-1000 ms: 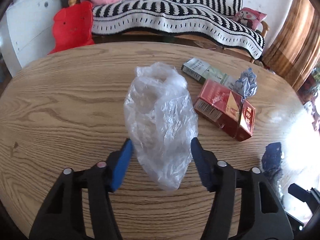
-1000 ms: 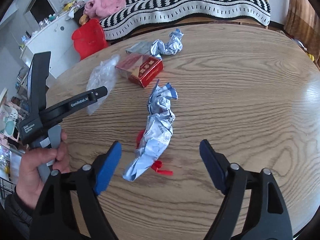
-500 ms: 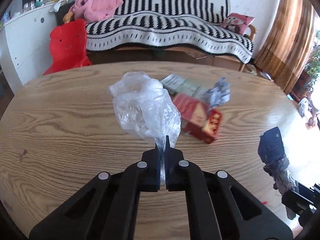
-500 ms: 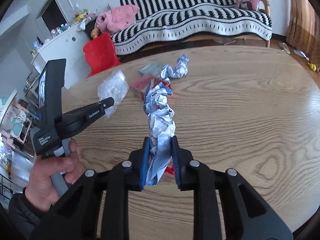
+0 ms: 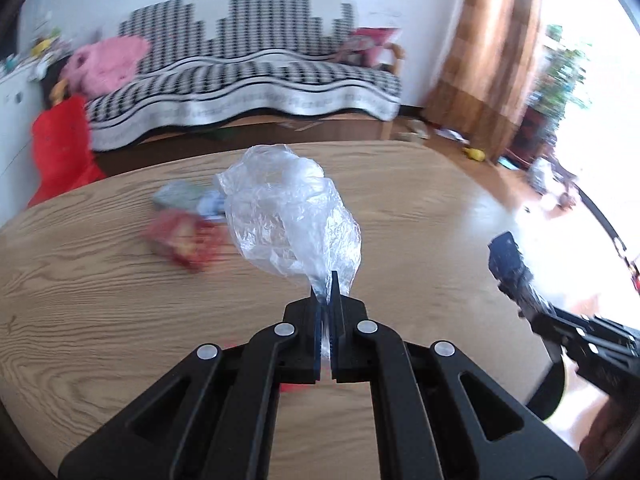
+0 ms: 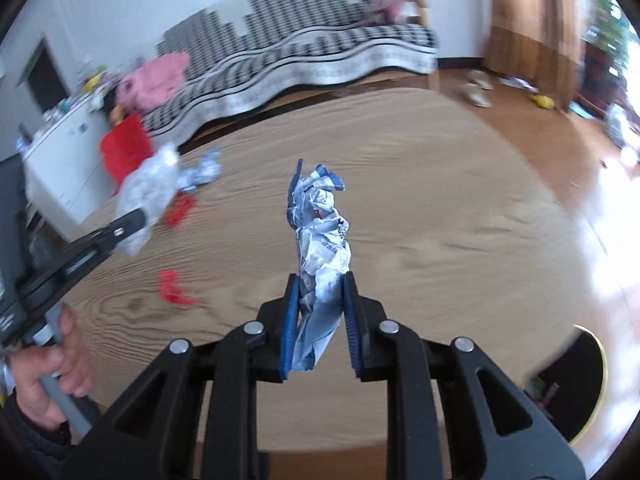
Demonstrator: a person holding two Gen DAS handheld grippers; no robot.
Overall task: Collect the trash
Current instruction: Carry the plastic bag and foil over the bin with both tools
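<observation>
My left gripper (image 5: 327, 289) is shut on the neck of a crumpled clear plastic bag (image 5: 289, 213), which hangs lifted above the wooden table (image 5: 100, 300). In the right wrist view, my right gripper (image 6: 319, 298) is shut on a crumpled blue-and-white wrapper (image 6: 322, 236) that stands up between its blue pads, off the table. The left gripper with the plastic bag (image 6: 149, 196) shows at the left of that view, held by a hand (image 6: 48, 364). A red pack (image 5: 184, 240) and a grey pack with a wrapper (image 5: 188, 198) lie blurred on the table.
A red scrap (image 6: 173, 289) lies on the table. A black round bin with a yellow rim (image 6: 576, 380) sits below the table's right edge. A striped sofa (image 5: 248, 76), a red bag (image 5: 60, 148) and a brown curtain (image 5: 488, 48) stand beyond the table.
Both grippers closed on their trash, then lifted it off the table and swung right. The packs have slid to the left of the left wrist view.
</observation>
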